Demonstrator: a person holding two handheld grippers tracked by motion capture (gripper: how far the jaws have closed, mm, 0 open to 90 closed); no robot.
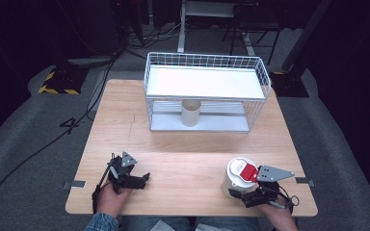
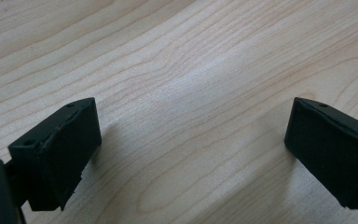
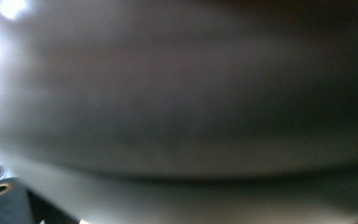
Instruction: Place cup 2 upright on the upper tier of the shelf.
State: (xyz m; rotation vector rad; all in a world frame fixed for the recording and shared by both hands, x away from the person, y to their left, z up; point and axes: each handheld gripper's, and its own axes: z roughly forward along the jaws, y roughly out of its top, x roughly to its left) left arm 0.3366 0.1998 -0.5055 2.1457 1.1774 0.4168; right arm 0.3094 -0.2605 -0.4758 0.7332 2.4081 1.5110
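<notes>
A white tub with a red label on its lid [image 1: 239,176] stands upright near the table's front right corner. My right gripper [image 1: 237,191] is held against its near side, low on the wall, with its black jaws reaching around the base. In the right gripper view a blurred dark curved surface [image 3: 177,116] sits right up against the camera and hides the jaws, so I cannot tell whether the pads press on the tub. My left gripper [image 1: 143,179] rests on the table at the front left, open, with bare wood between its fingers [image 2: 60,154].
A white wire shelf [image 1: 204,91] stands at the back of the wooden table [image 1: 183,144], with a white board on its upper tier. A beige paper cup [image 1: 191,112] stands on its lower tier. Cables and stand legs lie on the floor beyond.
</notes>
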